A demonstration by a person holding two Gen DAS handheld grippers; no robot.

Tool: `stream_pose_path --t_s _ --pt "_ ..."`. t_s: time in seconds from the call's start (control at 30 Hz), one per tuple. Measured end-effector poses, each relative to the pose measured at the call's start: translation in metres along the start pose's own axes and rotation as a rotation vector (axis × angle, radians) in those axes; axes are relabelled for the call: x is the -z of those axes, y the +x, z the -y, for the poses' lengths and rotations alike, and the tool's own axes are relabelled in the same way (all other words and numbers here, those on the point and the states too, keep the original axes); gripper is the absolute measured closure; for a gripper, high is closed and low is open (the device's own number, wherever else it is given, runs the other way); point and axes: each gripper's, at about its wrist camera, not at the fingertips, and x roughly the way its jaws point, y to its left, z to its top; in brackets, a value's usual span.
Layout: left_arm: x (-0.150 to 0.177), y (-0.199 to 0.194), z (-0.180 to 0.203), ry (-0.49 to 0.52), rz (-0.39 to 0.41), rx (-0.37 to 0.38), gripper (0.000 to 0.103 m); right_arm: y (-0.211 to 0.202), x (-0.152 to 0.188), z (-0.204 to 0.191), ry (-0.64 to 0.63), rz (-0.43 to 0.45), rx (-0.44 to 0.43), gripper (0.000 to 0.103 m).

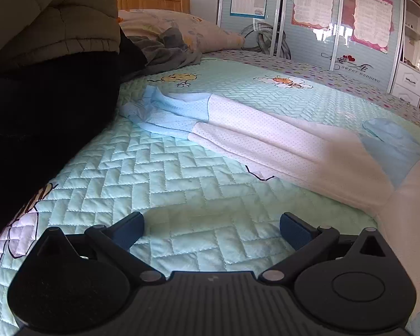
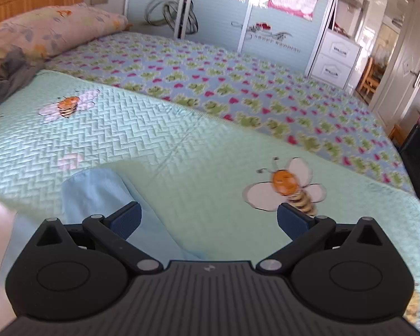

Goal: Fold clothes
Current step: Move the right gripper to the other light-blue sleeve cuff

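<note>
A white and light-blue garment (image 1: 254,137) lies folded into a long strip across the pale green quilt (image 1: 159,168), its blue sleeve end bunched at the left. My left gripper (image 1: 211,228) hovers over bare quilt in front of the garment, jaws wide open with nothing between them. In the right wrist view my right gripper (image 2: 208,218) is open too, empty, above the quilt (image 2: 198,168). A light-blue part of the garment (image 2: 103,196) lies under its left finger (image 2: 127,218). That view is motion-blurred.
A person in an olive puffer jacket (image 1: 56,14) and dark trousers kneels on the bed at the left. A grey garment (image 1: 168,50) and a floral pillow (image 2: 50,25) lie near the headboard. A frog-patterned sheet (image 2: 238,89) covers the far side; wardrobe doors (image 1: 308,14) stand behind.
</note>
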Motion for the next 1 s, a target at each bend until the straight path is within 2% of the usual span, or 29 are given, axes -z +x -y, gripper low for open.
stream_pose_path --t_s 0.13,0.17,0.3,0.37,0.57,0.63,0.7,0.8,0.83,0.93,0.97,1.0 --pt "0.0 0.0 0.0 -0.001 -0.003 0.012 0.001 0.052 0.009 -0.021 -0.069 -0.068 0.138 0.0" --pt "0.0 0.0 0.0 -0.001 -0.002 0.014 0.001 0.062 0.009 -0.02 -0.058 -0.081 0.15 0.0" --pt "0.0 0.0 -0.001 -0.005 -0.003 0.022 0.001 0.088 0.005 -0.031 -0.014 -0.094 0.005 0.001" --pt "0.0 0.001 -0.001 -0.006 -0.003 0.022 0.001 0.1 0.002 -0.054 -0.091 -0.107 -0.019 0.001" --pt "0.0 0.0 -0.001 -0.003 -0.004 0.021 0.0 0.121 0.013 -0.105 -0.284 -0.146 -0.001 0.003" --pt "0.0 0.0 -0.001 -0.007 -0.004 0.024 0.0 0.118 0.015 -0.112 -0.31 -0.109 0.037 0.006" --pt "0.0 0.0 -0.002 -0.009 -0.004 0.025 0.001 0.107 0.012 -0.111 -0.31 -0.071 0.031 0.009" --pt "0.0 0.001 -0.001 -0.008 -0.005 0.024 0.001 0.103 0.0 -0.103 -0.315 -0.016 0.085 0.005" --pt "0.0 0.001 -0.001 -0.007 -0.005 0.023 0.001 0.105 -0.004 -0.098 -0.304 -0.021 0.1 0.0" --pt "-0.001 0.002 0.0 -0.004 -0.006 0.021 0.0 0.125 -0.008 -0.088 -0.258 -0.126 0.059 0.0" --pt "-0.001 0.002 0.0 -0.004 -0.006 0.021 0.0 0.13 -0.006 -0.088 -0.258 -0.156 0.048 0.001" --pt "0.0 0.001 0.0 -0.004 -0.006 0.021 0.0 0.131 -0.003 -0.091 -0.273 -0.159 0.046 0.007"
